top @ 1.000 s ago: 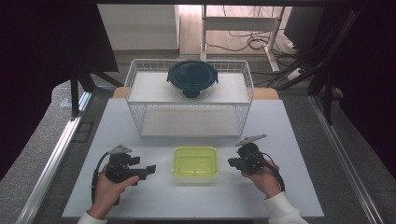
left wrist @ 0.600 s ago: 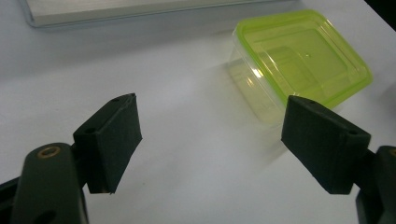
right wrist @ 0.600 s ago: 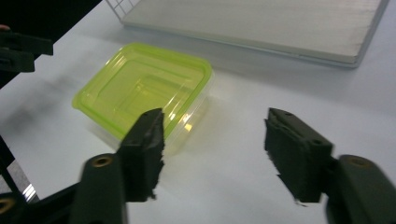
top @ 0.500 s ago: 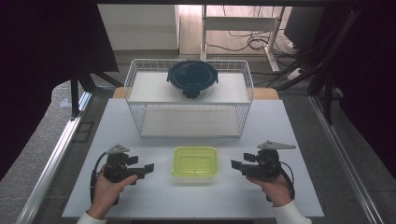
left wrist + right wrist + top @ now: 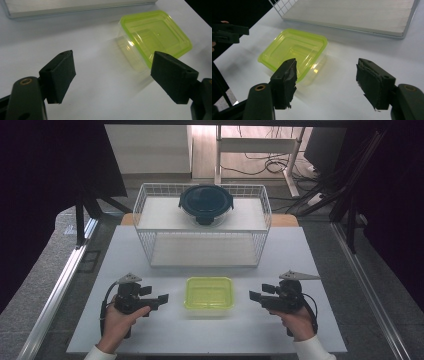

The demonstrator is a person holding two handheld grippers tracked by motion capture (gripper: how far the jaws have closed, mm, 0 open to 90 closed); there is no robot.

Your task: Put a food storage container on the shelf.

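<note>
A clear rectangular container with a lime-green lid [image 5: 210, 292] lies on the white table between my two grippers. My left gripper [image 5: 162, 298] is open just left of it, jaws pointing at it with nothing between them; the container [image 5: 153, 41] lies beyond them to the upper right. On the other side my right gripper [image 5: 254, 296] is open too, a short gap from the container [image 5: 294, 53], jaws wide and holding nothing. A round container with a dark blue lid [image 5: 206, 202] rests on top of the white wire rack [image 5: 150, 242].
The wire rack spans the back half of the table [image 5: 320, 270], with a pale board [image 5: 362, 12] as its lower shelf. The left gripper [image 5: 227, 32] shows at the left edge of the right gripper view. Dark curtains and metal rails flank the table.
My right gripper has drawn back to the right and toward the near edge, away from the green-lidded container. The left gripper has barely moved.
</note>
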